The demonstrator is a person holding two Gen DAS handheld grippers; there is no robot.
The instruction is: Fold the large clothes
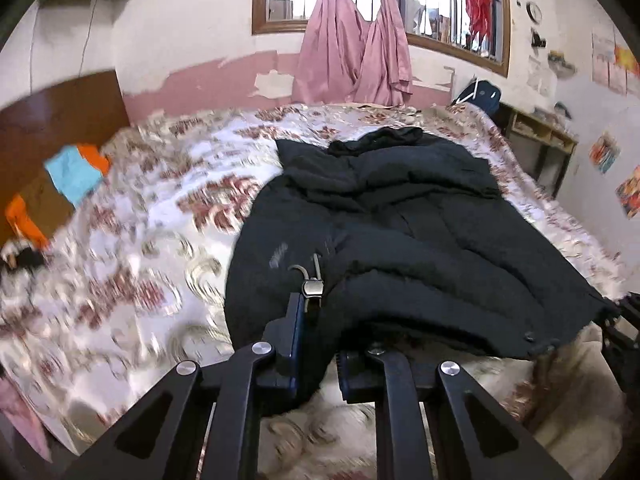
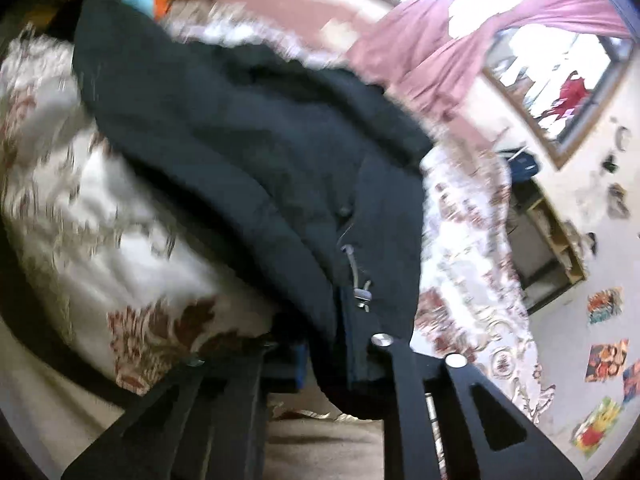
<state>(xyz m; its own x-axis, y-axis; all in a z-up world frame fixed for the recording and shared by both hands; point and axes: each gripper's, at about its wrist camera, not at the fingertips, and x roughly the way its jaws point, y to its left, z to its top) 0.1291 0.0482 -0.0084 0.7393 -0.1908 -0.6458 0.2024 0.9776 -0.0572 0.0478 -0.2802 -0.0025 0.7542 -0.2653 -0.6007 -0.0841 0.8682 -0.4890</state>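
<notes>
A large black padded jacket (image 1: 400,220) lies spread on the floral bedspread (image 1: 140,220), collar at the far end. My left gripper (image 1: 318,344) is shut on the jacket's near hem, beside a grey drawcord toggle (image 1: 312,288). The right gripper shows at the far right edge of the left wrist view (image 1: 624,320), at the hem's other corner. In the right wrist view my right gripper (image 2: 332,356) is shut on the jacket's (image 2: 240,140) hem edge, next to a grey cord stopper (image 2: 362,294). The fabric hides most of both fingers. The view is tilted and blurred.
Blue, orange and brown folded clothes (image 1: 72,176) lie near the wooden headboard (image 1: 60,108) at the left. Pink curtains (image 1: 352,52) hang at the window behind the bed. A wooden desk (image 1: 540,136) with a dark bag stands beyond the bed's right side.
</notes>
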